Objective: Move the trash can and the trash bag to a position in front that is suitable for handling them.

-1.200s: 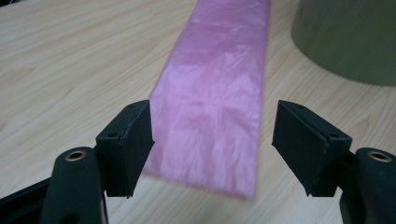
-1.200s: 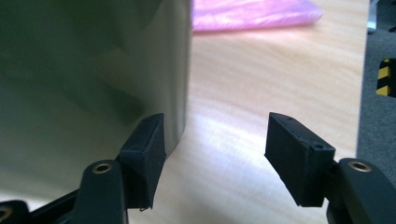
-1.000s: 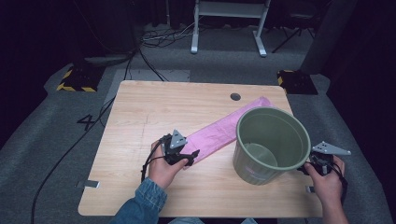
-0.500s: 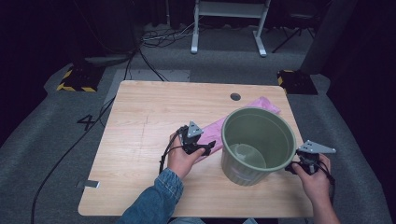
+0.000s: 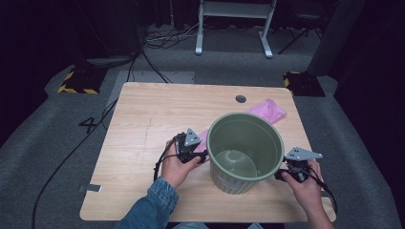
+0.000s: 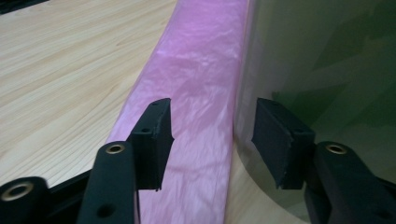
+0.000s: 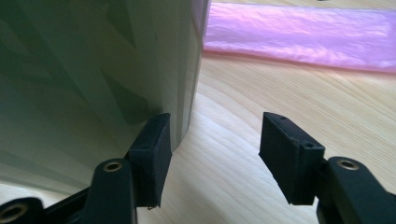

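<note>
Nearest to us, the left gripper (image 5: 204, 156) and right gripper (image 5: 278, 174) have just been closing but grip nothing, each beside the green bucket (image 5: 244, 151) on the table (image 5: 143, 119). Behind it lies the pink bag (image 5: 267, 110).

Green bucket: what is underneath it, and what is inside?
The green bucket stands across the pink plastic bag, whose ends stick out on both sides; the middle stretch is covered. Inside, its bare bottom shows, nothing in it.
</note>
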The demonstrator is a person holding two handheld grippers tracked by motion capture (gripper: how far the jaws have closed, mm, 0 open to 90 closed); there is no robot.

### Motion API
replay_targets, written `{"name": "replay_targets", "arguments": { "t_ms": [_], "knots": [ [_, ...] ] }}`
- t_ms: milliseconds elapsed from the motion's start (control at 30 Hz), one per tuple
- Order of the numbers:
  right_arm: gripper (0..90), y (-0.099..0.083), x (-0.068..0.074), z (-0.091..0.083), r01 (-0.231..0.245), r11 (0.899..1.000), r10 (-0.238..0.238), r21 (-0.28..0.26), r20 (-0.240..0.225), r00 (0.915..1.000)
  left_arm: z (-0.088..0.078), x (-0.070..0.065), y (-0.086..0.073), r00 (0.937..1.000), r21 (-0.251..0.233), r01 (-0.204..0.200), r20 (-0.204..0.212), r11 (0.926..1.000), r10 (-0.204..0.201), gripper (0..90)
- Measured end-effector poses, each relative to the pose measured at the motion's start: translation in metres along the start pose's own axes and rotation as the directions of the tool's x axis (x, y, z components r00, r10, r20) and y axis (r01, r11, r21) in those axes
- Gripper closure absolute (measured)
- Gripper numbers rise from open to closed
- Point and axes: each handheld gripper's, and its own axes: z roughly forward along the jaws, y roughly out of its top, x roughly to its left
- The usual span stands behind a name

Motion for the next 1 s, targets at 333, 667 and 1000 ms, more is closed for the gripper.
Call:
{"name": "replay_targets", "arguments": {
  "t_ms": [333, 667, 1000],
  "knots": [
    [43.9, 0.016, 0.036, 0.020, 0.063, 0.998, -0.062, 0.016, -0.055, 0.9966, -0.028, 0.012, -0.027, 0.9963, 0.002, 0.014, -0.085, 0.9999, -0.014, 40.3],
    [37.9, 0.032, 0.047, 0.032, 0.138, 0.990, -0.137, 0.039, -0.028, 0.9902, -0.044, 0.025, -0.043, 0.9937, -0.004, 0.042, -0.104, 0.9991, -0.043, 29.6],
    [32.5, 0.048, 0.012, 0.041, 0.072, 0.997, -0.072, 0.022, 0.002, 0.9974, -0.056, 0.033, -0.058, 0.9887, 0.011, 0.068, -0.135, 0.9976, -0.066, 28.7]
  ]
}}
